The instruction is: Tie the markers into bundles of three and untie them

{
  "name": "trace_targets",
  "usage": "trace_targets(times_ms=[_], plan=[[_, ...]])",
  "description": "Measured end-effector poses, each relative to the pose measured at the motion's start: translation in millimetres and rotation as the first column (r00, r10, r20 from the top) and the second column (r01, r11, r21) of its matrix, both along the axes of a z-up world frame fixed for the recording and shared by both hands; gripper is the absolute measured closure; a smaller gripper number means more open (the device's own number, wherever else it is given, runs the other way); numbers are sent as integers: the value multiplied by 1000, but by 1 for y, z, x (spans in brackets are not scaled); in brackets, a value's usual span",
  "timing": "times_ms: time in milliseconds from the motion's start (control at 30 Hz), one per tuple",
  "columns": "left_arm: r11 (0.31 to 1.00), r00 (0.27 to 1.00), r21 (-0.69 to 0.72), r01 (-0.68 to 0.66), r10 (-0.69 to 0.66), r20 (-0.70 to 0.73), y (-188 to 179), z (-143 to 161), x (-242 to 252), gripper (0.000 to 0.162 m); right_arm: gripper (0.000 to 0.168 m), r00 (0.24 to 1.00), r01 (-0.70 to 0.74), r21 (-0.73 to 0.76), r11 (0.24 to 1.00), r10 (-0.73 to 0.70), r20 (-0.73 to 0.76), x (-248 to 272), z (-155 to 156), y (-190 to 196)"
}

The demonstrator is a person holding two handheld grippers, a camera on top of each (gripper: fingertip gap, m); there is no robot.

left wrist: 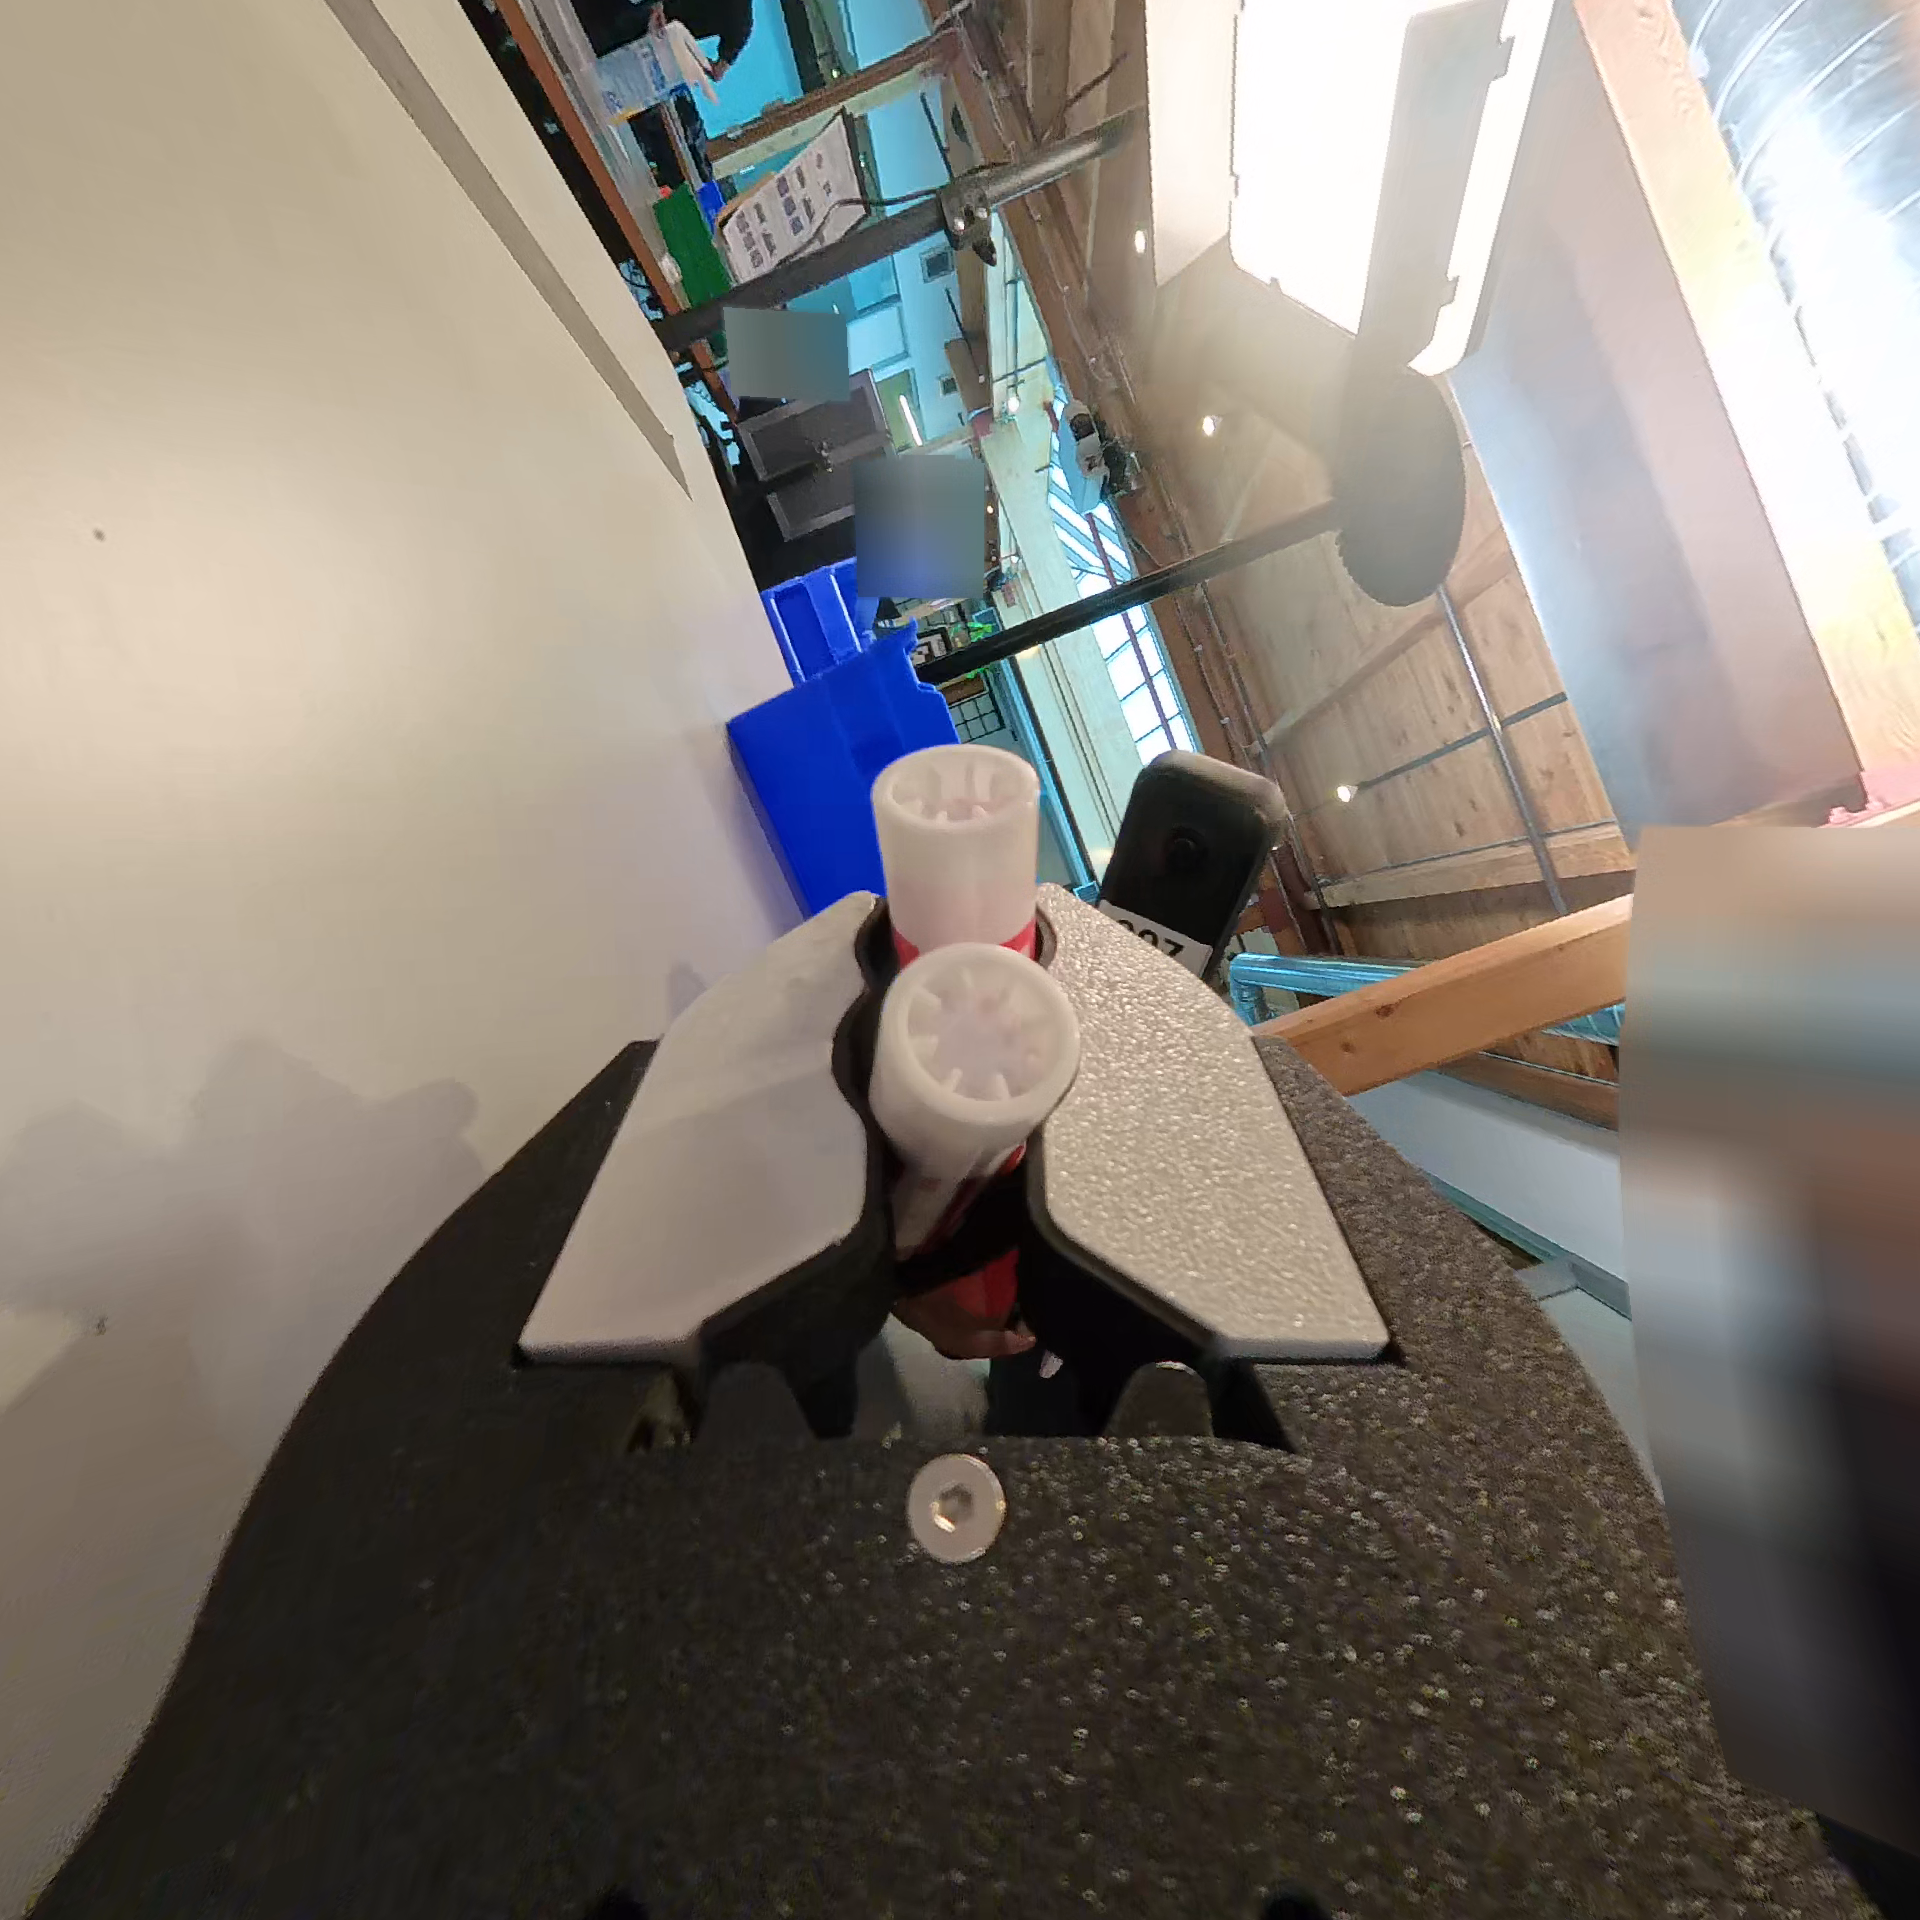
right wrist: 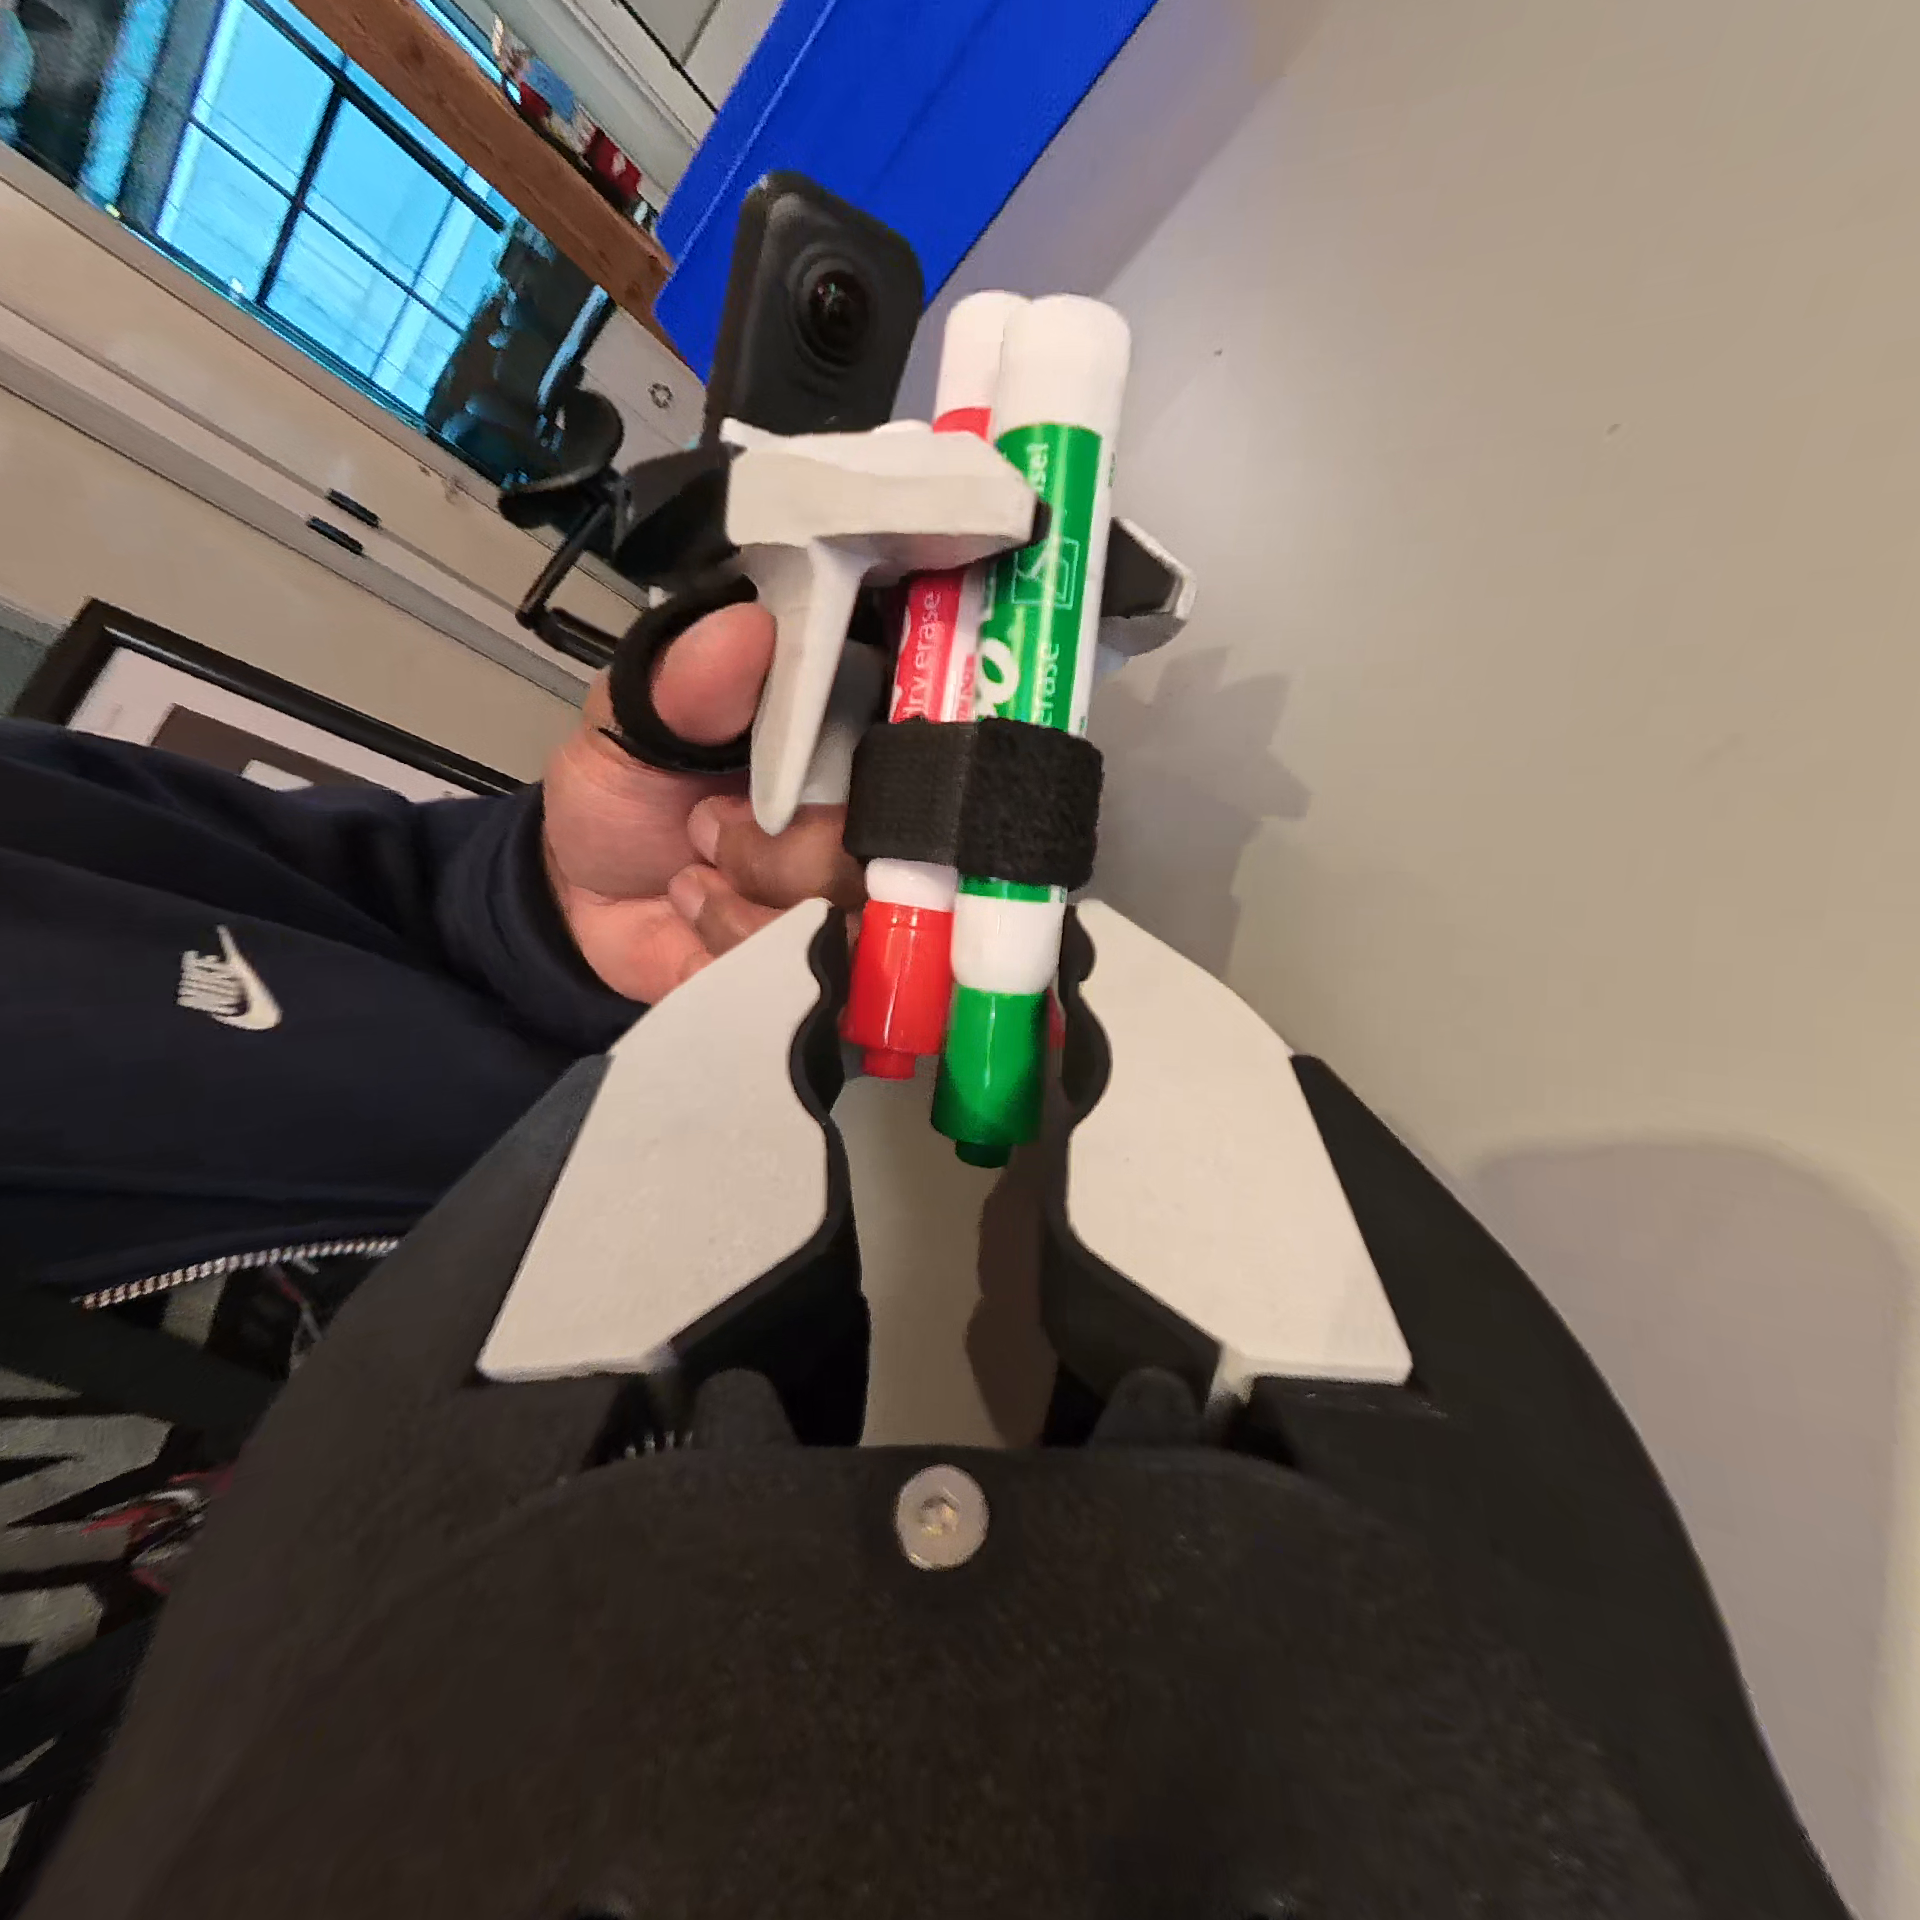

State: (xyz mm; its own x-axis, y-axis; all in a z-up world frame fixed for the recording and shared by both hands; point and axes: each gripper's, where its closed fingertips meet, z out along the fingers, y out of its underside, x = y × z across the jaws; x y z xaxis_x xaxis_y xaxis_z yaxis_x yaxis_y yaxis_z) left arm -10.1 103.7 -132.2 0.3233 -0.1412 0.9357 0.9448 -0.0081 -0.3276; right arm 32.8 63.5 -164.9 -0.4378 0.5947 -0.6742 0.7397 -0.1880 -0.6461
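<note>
A bundle of markers is bound by a black strap [right wrist: 977,805]. A green marker [right wrist: 1049,582] and a red marker [right wrist: 930,655] show side by side; a third is mostly hidden behind them. My left gripper [left wrist: 956,914] is shut on the bundle, with two white butt ends [left wrist: 971,1049] sticking out toward the camera. It also shows in the right wrist view [right wrist: 1039,530], clamped on the barrels above the strap. My right gripper [right wrist: 956,925] is partly open, its jaws on either side of the red and green caps with narrow gaps.
The bundle is held above a white table [right wrist: 1507,623]. A blue bin [left wrist: 831,769] stands on the table behind it. A black camera on a stand [right wrist: 821,312] is close behind the left gripper. A hand [right wrist: 644,831] in a dark sleeve holds the left gripper. There is about 6 cm between the tips of the two grippers.
</note>
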Motion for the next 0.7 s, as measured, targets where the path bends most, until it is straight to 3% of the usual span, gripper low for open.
trace_targets(times_ms=[200, 400, 700], plan=[[999, 999, -46, 15, -17, -45, 32, 1, -23, 139, 128, 998, 0, 91, 996, 5, -57, -26, 1, 31], [996, 993, -44, 80, -83, -82, 59, -2, -30, 139, 127, 991, 61, 39, 997, -56, -123, -37, -2, 56], [991, 989, -32, 126, -128, -70, 59, -7, -23, 139, 129, 992, 55, -4, 999, -55, -117, -32, -5, 58]])
